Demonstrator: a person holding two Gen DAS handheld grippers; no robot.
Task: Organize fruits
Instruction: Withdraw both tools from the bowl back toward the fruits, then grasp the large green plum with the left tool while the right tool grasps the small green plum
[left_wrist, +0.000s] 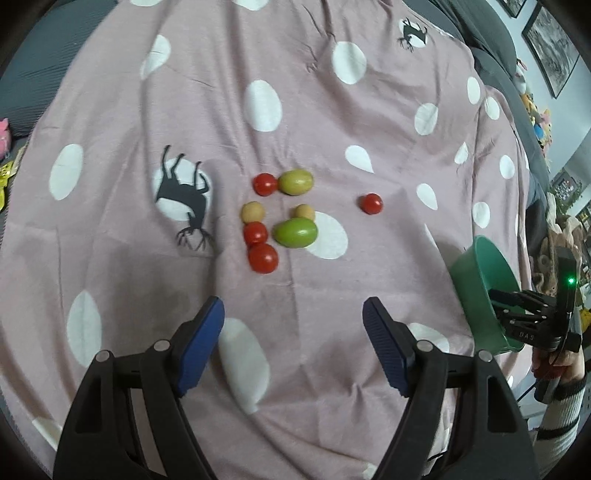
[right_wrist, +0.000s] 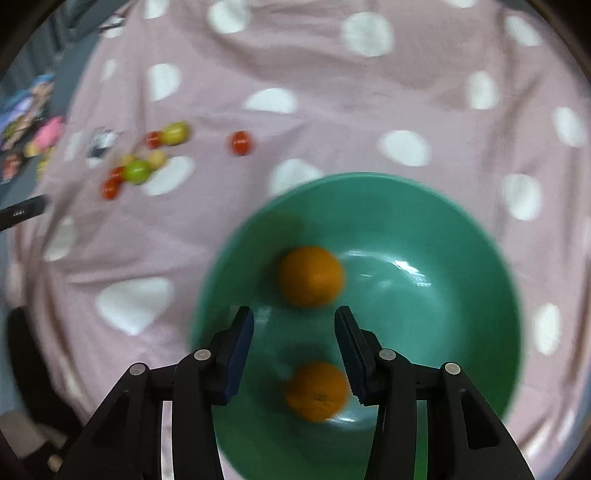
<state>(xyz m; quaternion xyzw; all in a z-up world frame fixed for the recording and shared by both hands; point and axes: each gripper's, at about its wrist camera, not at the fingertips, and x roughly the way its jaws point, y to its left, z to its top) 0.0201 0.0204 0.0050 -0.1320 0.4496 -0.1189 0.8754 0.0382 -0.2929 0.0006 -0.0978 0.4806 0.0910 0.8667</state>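
My right gripper (right_wrist: 294, 345) hangs released over the green bowl (right_wrist: 461, 236), two oranges (right_wrist: 311, 276) inside. My left gripper (left_wrist: 293, 321) is spread wide, empty. The small fruits (left_wrist: 263, 257) lie beyond it; approach squarely, taking the nearest red one singly.

Bowl (right_wrist: 461, 229) below R gripper (right_wrist: 294, 325), 2 oranges (right_wrist: 311, 277) in it; fruit cluster (right_wrist: 138, 170) ahead-left on cloth (right_wrist: 332, 122).
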